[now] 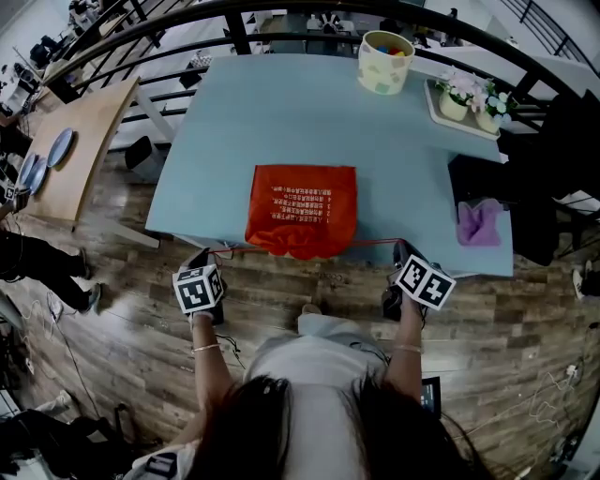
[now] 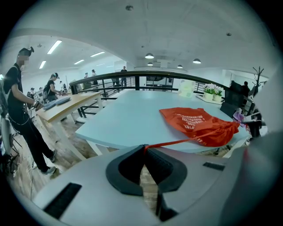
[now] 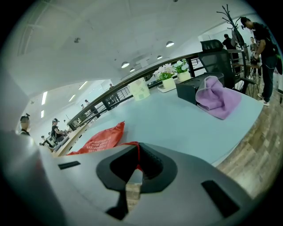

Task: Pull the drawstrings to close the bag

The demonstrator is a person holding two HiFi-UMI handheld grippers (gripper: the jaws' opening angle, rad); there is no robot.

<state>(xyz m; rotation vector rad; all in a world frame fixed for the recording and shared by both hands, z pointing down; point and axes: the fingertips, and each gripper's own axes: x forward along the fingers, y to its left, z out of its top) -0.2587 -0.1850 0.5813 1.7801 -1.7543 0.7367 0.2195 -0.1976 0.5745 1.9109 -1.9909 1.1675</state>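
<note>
An orange drawstring bag (image 1: 302,209) lies flat on the light blue table (image 1: 375,131), its gathered mouth bunched at the near edge. Two thin red drawstrings run out sideways from that mouth. My left gripper (image 1: 203,262) is off the table's near left edge, shut on the left drawstring (image 2: 177,142), which runs taut to the bag (image 2: 199,123). To the right of the bag's mouth, my right gripper (image 1: 406,256) is shut on the right drawstring (image 3: 137,154); the bag (image 3: 99,140) shows beyond its jaws.
A purple cloth (image 1: 479,223) lies at the table's right edge beside a dark chair (image 1: 553,178). A patterned cup (image 1: 384,62) and a tray of potted flowers (image 1: 466,101) stand at the far right. A wooden table (image 1: 80,141) is left; a railing (image 1: 281,9) runs behind.
</note>
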